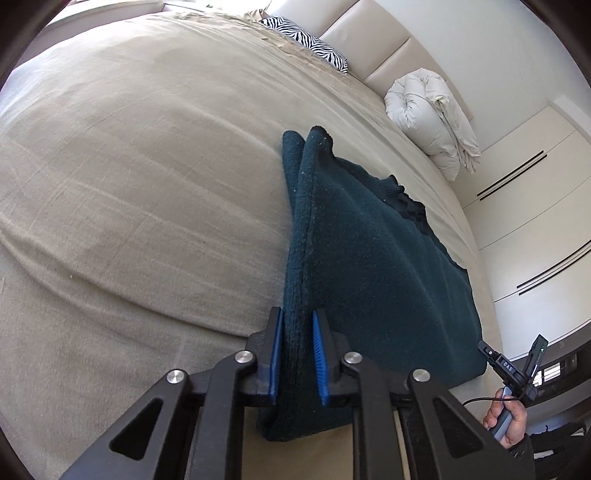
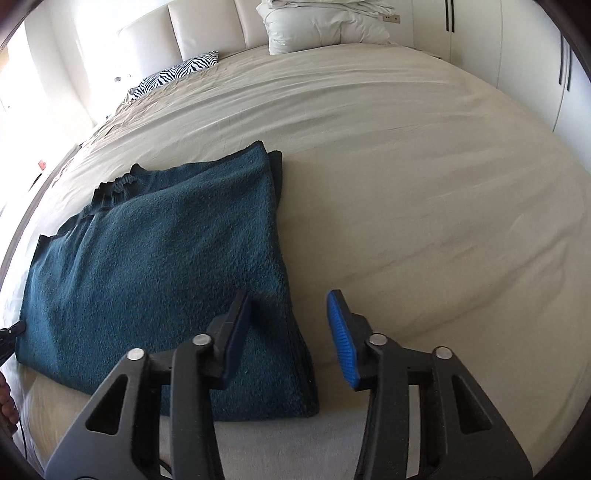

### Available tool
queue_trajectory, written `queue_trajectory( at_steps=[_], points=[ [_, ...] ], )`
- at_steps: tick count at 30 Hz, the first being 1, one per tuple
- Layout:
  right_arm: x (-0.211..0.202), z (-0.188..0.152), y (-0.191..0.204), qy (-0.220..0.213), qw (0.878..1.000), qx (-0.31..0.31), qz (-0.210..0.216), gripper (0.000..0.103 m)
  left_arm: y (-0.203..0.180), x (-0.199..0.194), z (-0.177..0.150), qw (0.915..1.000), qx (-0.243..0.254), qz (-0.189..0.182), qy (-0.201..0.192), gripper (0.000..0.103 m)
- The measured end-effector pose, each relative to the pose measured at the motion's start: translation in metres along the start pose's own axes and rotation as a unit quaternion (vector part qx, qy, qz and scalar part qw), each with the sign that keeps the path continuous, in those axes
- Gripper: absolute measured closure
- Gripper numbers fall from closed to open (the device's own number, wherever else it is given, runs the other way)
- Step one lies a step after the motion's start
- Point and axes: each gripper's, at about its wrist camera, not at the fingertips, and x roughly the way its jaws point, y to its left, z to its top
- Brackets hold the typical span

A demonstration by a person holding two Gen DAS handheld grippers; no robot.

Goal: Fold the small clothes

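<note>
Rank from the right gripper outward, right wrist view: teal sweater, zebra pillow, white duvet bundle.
1. teal sweater: folded, its near right corner lies between the open fingers of the right gripper.
2. zebra pillow: far left, near the headboard.
3. white duvet bundle: against the headboard, top centre.

left black two-finger gripper with blue pads (image 1: 298, 354): lower centre, clamped on cloth | right black blue-padded gripper (image 2: 288, 332): lower centre, jaws apart

White letters "DAS" on the black device (image 1: 508, 365), held in the right hand (image 1: 508, 424)
</note>
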Motion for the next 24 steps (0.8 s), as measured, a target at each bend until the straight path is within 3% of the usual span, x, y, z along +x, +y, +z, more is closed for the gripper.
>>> queue_trajectory(
  at_steps=[4,7,18,21,22,24],
  points=[
    [0.0,-0.006,0.0,0.0,1.0,-0.003,0.0,0.088,-0.001,-0.001,-0.004,0.9999,0.01,0.007,0.004,0.088],
    [-0.003,-0.008,-0.002,-0.002,1.0,0.002,-0.005,0.092,0.001,-0.001,-0.005,0.9999,0.011,0.009,0.007,0.088],
    [0.002,-0.014,-0.021,0.011,0.999,0.044,0.015,0.091,0.001,-0.002,-0.012,0.9998,0.014,0.01,0.007,0.089],
    [-0.009,-0.01,-0.024,0.014,0.998,0.057,0.009,0.082,-0.001,-0.008,-0.012,0.9996,0.018,0.015,0.013,0.088],
    [-0.015,-0.007,-0.023,0.007,0.998,0.059,0.003,0.077,-0.003,-0.012,-0.01,0.9995,0.019,0.021,0.013,0.087],
    [-0.029,0.003,-0.022,-0.019,0.998,0.061,-0.003,0.076,-0.013,-0.023,-0.003,0.9983,0.036,0.045,-0.002,0.087]
  ],
)
